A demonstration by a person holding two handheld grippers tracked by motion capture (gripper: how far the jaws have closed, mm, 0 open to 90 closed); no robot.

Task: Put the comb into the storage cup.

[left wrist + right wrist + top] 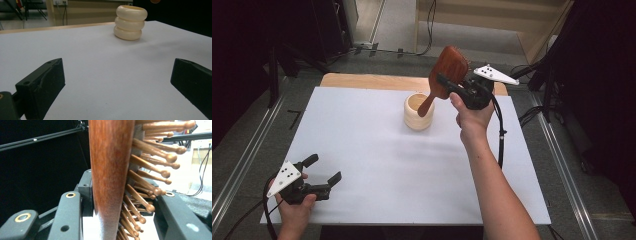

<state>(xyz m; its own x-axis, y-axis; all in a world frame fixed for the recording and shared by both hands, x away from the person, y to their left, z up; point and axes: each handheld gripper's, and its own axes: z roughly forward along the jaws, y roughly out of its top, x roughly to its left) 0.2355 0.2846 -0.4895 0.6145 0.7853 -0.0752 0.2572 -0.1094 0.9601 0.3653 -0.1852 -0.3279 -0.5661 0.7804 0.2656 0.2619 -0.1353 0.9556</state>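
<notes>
- The right tongs (446,82) clamp a reddish-brown wooden paddle hairbrush (447,67) at its head, handle angled down over the cream ribbed holder of three stacked rings (418,114) at the far middle of the white tabletop (377,165).
- Risk: the handle tip could catch the holder's rim and tip the light-looking holder over.
- Risk: smooth polished wood on one side and ball-tipped wooden pins (150,185) on the other make an uneven bite; the brush may twist.
- The left tongs (323,173) rest spread apart, empty, at the tabletop's near left corner.
</notes>
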